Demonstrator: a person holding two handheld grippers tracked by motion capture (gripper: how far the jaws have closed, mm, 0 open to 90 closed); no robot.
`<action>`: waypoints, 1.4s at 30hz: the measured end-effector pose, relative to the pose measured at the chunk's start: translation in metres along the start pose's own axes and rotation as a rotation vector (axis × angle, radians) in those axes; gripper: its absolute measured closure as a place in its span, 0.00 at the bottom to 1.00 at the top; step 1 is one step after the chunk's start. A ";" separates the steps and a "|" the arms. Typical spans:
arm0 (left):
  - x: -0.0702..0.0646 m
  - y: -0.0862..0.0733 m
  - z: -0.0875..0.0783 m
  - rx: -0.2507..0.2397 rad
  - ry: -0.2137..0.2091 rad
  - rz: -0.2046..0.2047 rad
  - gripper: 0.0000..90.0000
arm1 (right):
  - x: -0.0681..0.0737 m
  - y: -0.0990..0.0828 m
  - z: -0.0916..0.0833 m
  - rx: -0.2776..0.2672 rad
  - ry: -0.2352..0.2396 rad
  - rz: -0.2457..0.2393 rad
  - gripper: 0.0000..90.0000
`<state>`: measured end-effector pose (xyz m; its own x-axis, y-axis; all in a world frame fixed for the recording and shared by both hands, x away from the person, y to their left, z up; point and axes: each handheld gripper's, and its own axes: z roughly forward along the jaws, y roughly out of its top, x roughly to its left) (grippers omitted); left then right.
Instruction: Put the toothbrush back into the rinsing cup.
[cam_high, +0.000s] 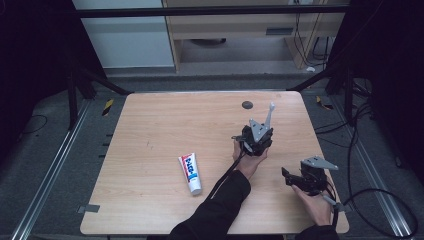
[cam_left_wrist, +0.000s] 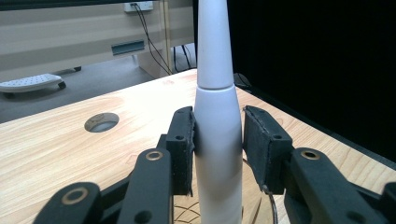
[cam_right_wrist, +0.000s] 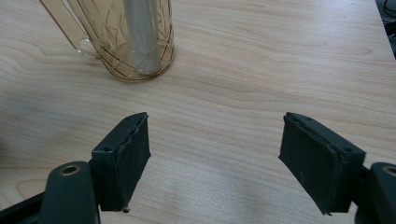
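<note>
Left hand-held gripper (cam_left_wrist: 218, 149), jaws loosened around upright white toothbrush (cam_left_wrist: 217, 121) in glass mug (cam_right_wrist: 135, 42), right hand-held gripper (cam_right_wrist: 215, 158) open lower right.

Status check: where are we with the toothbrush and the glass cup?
Done: the white toothbrush stands upright in the amber glass cup. In hand: the left gripper straddles its handle; one pad touches it, a gap shows at the other, so it looks like a release. The right gripper sits open over bare table. Left: pull the left gripper clear; the toothpaste tube lies untouched.
</note>
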<state>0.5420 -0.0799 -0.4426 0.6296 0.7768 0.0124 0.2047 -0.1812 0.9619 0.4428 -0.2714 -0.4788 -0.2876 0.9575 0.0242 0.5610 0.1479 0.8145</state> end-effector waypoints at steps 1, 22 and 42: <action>0.000 0.001 0.000 -0.004 0.000 0.001 0.70 | 0.000 0.000 0.000 0.000 0.000 0.001 0.27; 0.007 0.003 0.000 0.016 0.008 -0.008 0.68 | -0.001 0.000 0.000 0.000 0.001 0.002 0.27; 0.017 0.004 -0.001 0.048 0.040 -0.017 0.69 | 0.000 0.000 0.000 0.001 0.001 0.004 0.27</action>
<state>0.5524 -0.0666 -0.4386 0.5952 0.8035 0.0076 0.2515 -0.1953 0.9479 0.4427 -0.2716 -0.4787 -0.2858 0.9579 0.0283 0.5628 0.1439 0.8140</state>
